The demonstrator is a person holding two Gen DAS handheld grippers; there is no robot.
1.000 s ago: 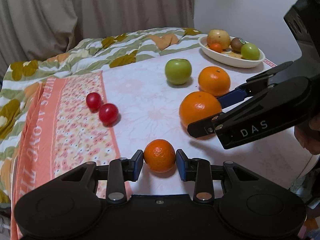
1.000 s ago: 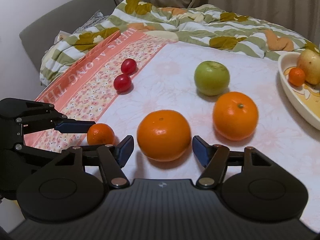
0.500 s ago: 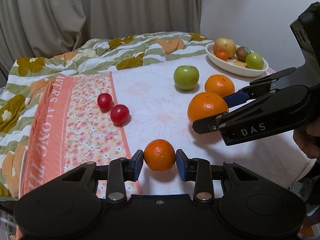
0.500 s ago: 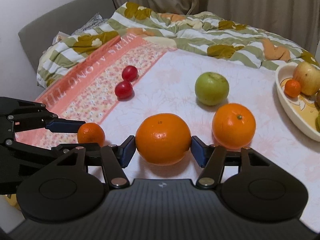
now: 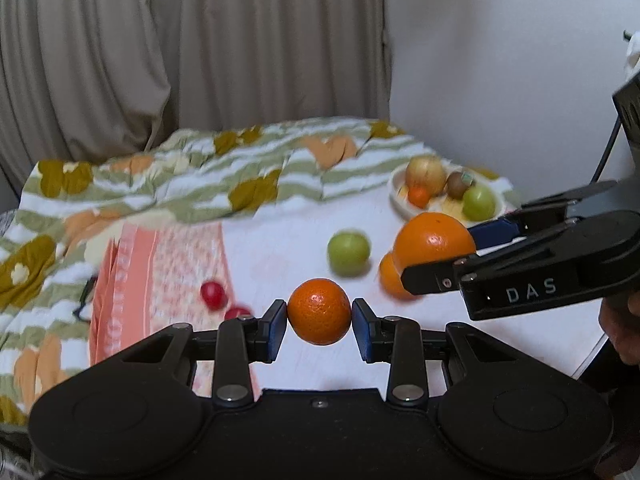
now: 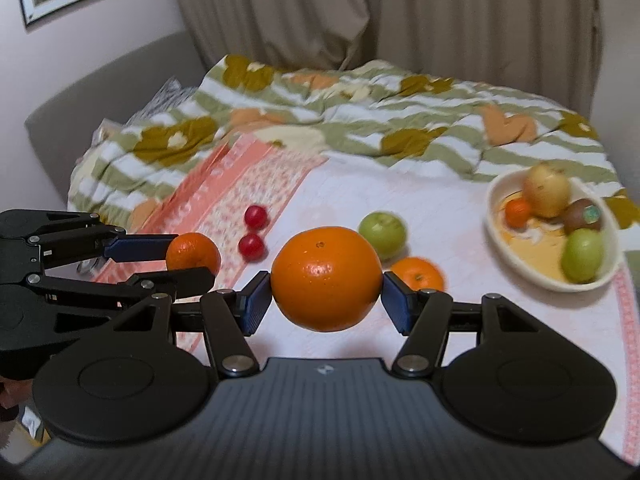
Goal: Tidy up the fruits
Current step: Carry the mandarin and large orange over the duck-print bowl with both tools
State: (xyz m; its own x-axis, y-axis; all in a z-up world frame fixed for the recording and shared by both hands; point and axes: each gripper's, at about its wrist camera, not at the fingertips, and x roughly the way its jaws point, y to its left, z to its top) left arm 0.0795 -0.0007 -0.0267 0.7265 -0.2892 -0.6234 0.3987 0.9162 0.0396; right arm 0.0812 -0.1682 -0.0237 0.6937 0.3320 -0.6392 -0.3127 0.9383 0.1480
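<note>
My left gripper (image 5: pixel 319 325) is shut on a small orange (image 5: pixel 319 312) and holds it above the table; it also shows in the right wrist view (image 6: pixel 193 253). My right gripper (image 6: pixel 326 298) is shut on a large orange (image 6: pixel 326 280), lifted off the table, seen in the left wrist view (image 5: pixel 434 238). Another orange (image 6: pixel 418 274), a green apple (image 6: pixel 382 234) and two red fruits (image 6: pixel 254 232) lie on the white tablecloth (image 6: pixel 440 208). A cream bowl (image 6: pixel 512 256) at the right holds several fruits.
A striped floral blanket (image 6: pixel 360 120) is bunched at the back of the table. An orange patterned cloth strip (image 6: pixel 248 184) runs along the left. Curtains and a wall stand behind. The table's right edge is near the bowl.
Both grippers closed on their oranges and lifted them off the table. The views rose and tilted up, showing more curtain and wall.
</note>
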